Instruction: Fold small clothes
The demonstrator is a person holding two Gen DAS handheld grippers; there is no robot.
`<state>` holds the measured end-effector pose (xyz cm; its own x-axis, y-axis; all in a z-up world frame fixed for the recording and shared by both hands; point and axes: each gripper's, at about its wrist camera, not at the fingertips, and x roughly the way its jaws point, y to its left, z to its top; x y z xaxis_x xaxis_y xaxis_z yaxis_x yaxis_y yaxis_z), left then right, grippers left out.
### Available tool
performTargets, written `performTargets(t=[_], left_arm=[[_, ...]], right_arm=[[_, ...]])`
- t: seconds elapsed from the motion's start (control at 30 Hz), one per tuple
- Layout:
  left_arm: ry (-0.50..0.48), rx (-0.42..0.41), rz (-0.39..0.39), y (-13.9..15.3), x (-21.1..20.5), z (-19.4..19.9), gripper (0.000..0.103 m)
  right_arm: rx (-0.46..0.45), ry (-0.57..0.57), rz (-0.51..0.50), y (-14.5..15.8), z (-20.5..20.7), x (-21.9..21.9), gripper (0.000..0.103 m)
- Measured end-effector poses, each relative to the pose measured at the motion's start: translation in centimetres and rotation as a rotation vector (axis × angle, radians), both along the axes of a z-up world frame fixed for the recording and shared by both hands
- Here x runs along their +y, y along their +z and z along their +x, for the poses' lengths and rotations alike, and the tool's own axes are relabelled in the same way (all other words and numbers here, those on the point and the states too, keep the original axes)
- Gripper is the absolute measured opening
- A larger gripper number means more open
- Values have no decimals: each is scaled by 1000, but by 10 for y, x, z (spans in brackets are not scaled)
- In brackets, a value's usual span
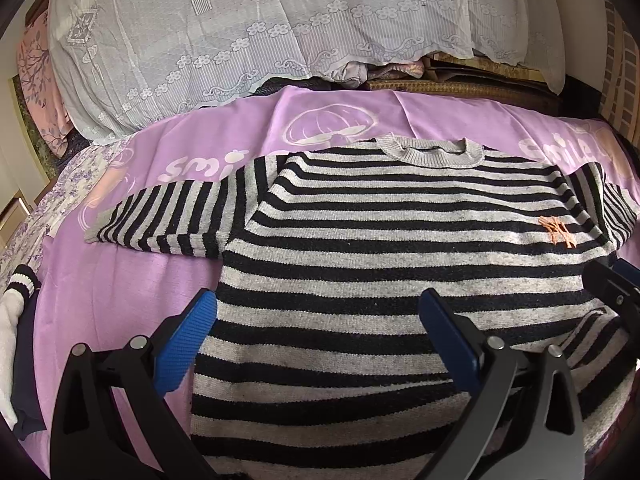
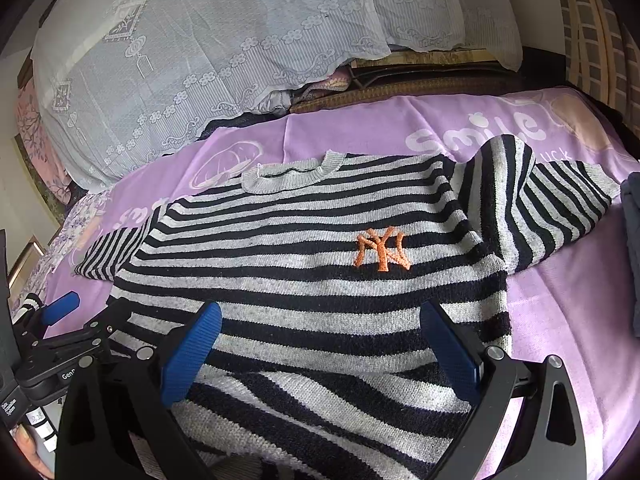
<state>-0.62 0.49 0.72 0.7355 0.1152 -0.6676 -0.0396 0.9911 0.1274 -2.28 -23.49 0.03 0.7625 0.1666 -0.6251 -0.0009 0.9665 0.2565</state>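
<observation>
A bed covered by a purple sheet [image 1: 120, 280] fills both views, with a heap under white lace [image 1: 240, 40] at its far side. Spread face up on the sheet lies a small striped sweater [image 1: 380, 260], black and grey, its collar [image 1: 430, 151] pointing away and both short sleeves out to the sides. The left sleeve [image 1: 160, 220] lies flat; the right sleeve [image 2: 552, 208] is humped up at the shoulder. The hem nearest the cameras looks rumpled or slightly turned over in the right wrist view. An orange logo [image 2: 382, 249] sits on the chest. The left gripper [image 1: 316, 340] hovers over the lower left of the sweater, jaws spread wide, holding nothing. The right gripper [image 2: 320, 348] hovers over the lower right, likewise spread and empty. At the left edge lies a white and dark garment [image 1: 16, 320], and at the right edge a grey cloth [image 2: 632, 256]. Folding seems barely begun: the sweater is laid out, but no sleeve or side is folded in yet.
</observation>
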Motion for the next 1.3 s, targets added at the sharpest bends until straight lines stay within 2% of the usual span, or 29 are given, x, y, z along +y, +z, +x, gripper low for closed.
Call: performTargets(t=[1.3], left_arm=[[0, 3, 2, 0, 0, 0, 98]], right_arm=[[7, 1, 14, 0, 0, -2, 100]])
